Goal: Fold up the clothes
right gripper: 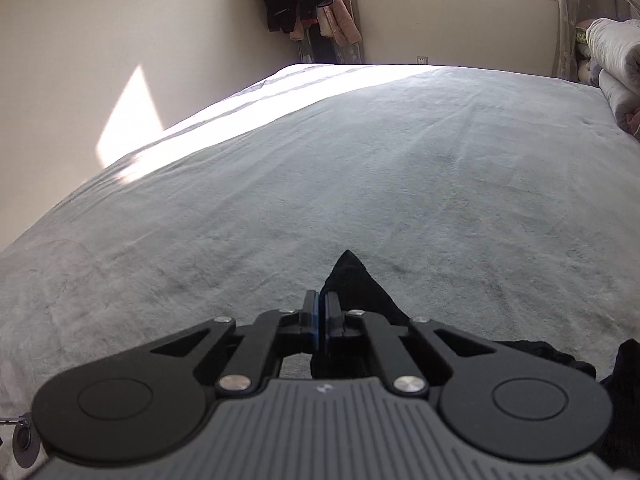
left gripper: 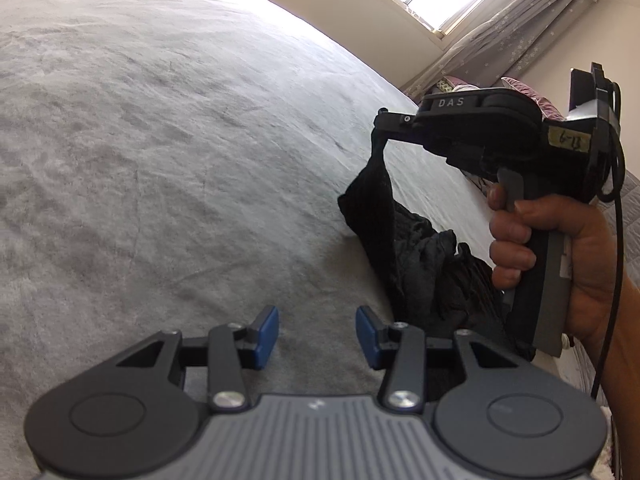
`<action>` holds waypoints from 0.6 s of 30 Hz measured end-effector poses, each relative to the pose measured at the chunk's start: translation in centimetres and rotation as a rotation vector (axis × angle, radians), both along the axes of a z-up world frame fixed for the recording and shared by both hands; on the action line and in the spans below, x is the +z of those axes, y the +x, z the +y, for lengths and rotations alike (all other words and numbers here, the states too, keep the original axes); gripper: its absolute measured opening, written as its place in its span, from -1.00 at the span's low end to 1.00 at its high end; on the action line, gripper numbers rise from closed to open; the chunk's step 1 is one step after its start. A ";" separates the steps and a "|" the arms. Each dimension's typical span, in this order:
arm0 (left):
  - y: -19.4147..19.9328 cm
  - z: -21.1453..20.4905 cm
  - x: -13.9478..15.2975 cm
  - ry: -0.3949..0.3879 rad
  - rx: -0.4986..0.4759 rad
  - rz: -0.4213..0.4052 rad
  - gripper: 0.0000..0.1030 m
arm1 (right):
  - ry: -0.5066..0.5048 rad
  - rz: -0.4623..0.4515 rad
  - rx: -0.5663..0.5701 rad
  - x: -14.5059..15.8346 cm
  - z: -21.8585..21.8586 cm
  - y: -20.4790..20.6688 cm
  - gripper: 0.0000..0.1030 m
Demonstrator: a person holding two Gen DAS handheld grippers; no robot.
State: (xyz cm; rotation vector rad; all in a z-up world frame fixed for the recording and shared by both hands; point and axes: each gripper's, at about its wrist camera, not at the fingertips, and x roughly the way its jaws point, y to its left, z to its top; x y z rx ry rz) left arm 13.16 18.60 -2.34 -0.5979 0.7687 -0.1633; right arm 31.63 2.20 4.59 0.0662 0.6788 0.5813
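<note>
so far nothing is folded: the right gripper is clenched on a corner of the crumpled black fabric garment, while the left gripper waits released over the grey plush bedspread.

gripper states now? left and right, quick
Left gripper: open, nothing between its pads, above the grey bedcover.
Right gripper: shut on a corner of the black garment, lifted off the bed.

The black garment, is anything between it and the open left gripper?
Nothing visible: only bare grey blanket lies between the left gripper and the black garment, which the right gripper holds pinched.
</note>
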 end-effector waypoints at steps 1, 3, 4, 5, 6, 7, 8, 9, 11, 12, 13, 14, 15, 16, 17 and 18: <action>0.0 0.0 0.0 -0.001 0.002 0.000 -0.15 | 0.021 0.002 0.003 0.3 0.2 0.1 -0.95; 0.0 0.1 0.0 -0.003 0.006 0.001 -0.15 | 0.054 0.006 0.007 0.7 0.5 0.4 -0.95; 0.0 0.2 0.1 -0.003 0.007 0.002 -0.15 | 0.065 0.009 0.007 0.8 0.7 0.6 -0.95; 0.1 0.2 0.1 -0.004 0.009 0.002 -0.15 | 0.076 0.011 0.007 0.8 0.8 0.7 -0.95; 0.1 0.3 0.1 -0.004 0.011 0.003 -0.15 | 0.084 0.014 0.007 0.8 0.9 0.9 -0.95; 0.1 0.3 0.1 -0.005 0.012 0.004 -0.15 | 0.089 0.016 0.006 0.8 1.0 1.1 -0.95; 0.1 0.4 0.1 -0.004 0.013 0.004 -0.15 | 0.095 0.018 0.004 0.7 1.0 1.3 -0.95; 0.1 0.4 0.1 -0.002 0.014 0.004 -0.15 | 0.104 0.025 0.001 0.5 1.1 1.5 -0.95; 0.2 0.5 0.1 0.000 0.018 0.005 -0.15 | 0.132 0.045 -0.003 0.3 1.2 1.8 -0.95; 0.2 0.6 0.0 -0.001 0.021 0.006 -0.15 | 0.148 0.053 -0.001 0.2 1.3 1.9 -0.95; 0.3 0.7 0.0 -0.001 0.024 0.007 -0.15 | 0.160 0.058 0.002 0.2 1.5 2.0 -0.95; 0.3 0.8 0.0 -0.003 0.027 0.008 -0.15 | 0.168 0.062 0.009 0.2 1.7 2.0 -0.95; 0.3 0.9 0.0 -0.004 0.030 0.009 -0.15 | 0.171 0.062 0.021 0.4 2.1 1.9 -0.95; 0.3 1.0 0.0 -0.005 0.032 0.010 -0.15 | 0.168 0.057 0.036 0.6 2.5 1.8 -0.95; 0.3 1.1 -0.1 -0.006 0.034 0.011 -0.16 | 0.161 0.050 0.050 0.8 3.0 1.8 -0.95; 0.3 1.1 -0.1 -0.006 0.035 0.011 -0.16 | 0.152 0.043 0.062 1.0 3.4 1.8 -0.96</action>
